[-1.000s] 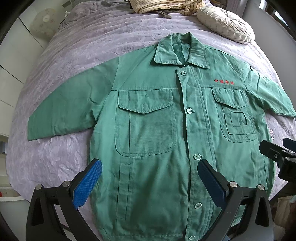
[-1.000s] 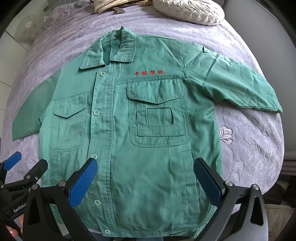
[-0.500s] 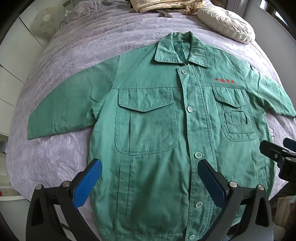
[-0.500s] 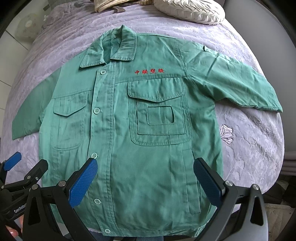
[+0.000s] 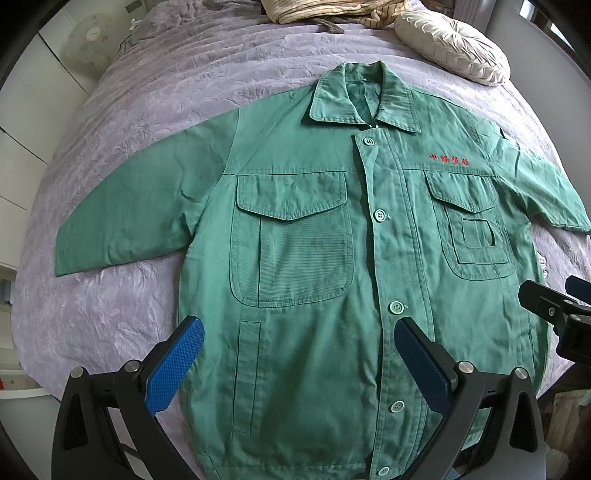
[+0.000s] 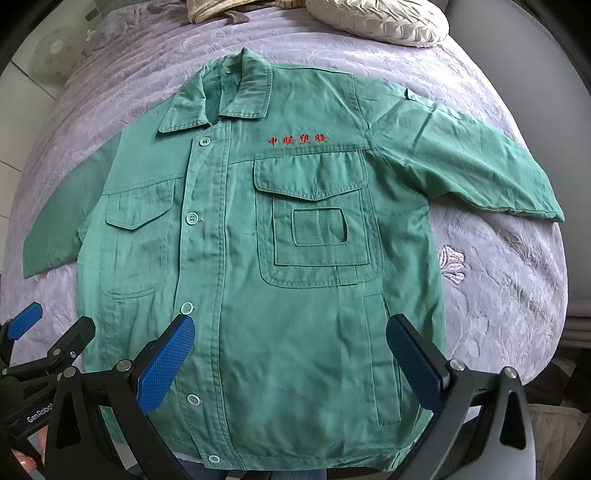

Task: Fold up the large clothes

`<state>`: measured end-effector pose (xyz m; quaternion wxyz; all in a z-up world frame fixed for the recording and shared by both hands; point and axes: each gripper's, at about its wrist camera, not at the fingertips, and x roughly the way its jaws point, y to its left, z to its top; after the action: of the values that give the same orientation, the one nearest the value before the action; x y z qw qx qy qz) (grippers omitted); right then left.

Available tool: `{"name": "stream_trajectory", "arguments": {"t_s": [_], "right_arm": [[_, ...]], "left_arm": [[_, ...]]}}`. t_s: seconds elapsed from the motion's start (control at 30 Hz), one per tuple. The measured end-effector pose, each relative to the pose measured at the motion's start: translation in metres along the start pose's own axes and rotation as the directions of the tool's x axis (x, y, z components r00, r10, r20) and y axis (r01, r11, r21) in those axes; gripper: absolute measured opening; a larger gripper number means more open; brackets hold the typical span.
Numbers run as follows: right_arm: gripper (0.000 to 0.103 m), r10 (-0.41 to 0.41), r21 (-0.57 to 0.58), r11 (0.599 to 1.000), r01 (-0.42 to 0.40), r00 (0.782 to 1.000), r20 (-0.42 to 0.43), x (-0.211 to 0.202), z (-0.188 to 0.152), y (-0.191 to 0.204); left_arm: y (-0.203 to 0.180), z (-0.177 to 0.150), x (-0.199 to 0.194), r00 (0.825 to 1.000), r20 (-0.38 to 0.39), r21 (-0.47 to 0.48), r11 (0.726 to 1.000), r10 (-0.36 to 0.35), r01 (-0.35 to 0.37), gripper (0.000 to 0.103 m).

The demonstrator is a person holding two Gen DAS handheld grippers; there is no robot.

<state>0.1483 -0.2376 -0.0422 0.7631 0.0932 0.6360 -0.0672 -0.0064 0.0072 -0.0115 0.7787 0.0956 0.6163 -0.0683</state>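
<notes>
A green work jacket (image 5: 303, 258) lies flat and buttoned on a lavender bedspread (image 5: 122, 155), collar far, hem near, both sleeves spread out. It has two chest pockets and red lettering on one side. It also fills the right wrist view (image 6: 295, 258). My left gripper (image 5: 299, 354) is open and empty, hovering above the jacket's lower left half. My right gripper (image 6: 291, 350) is open and empty above the lower right half. The right gripper shows at the right edge of the left wrist view (image 5: 561, 314), and the left gripper shows at the left edge of the right wrist view (image 6: 40, 354).
A cream pleated cushion (image 5: 454, 44) and a beige striped cloth (image 5: 325, 11) lie at the head of the bed. White cupboards (image 5: 18, 122) stand to the left of the bed. The bed's right edge drops off by the right sleeve (image 6: 517, 173).
Both grippers have shifted very slightly; the jacket sits a touch lower in both views. Nothing has been taken hold of.
</notes>
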Motion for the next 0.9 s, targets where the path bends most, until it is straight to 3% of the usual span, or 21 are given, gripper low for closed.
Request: {"name": "stream_trajectory", "arguments": {"t_s": [0.9], "right_arm": [[0.103, 0.0, 0.001, 1.0, 0.0, 1.0, -0.002, 0.0007, 0.002, 0.003]], "left_arm": [[-0.003, -0.0029, 0.0017, 1.0, -0.007, -0.002, 1.0, 0.001, -0.001, 0.103]]}}
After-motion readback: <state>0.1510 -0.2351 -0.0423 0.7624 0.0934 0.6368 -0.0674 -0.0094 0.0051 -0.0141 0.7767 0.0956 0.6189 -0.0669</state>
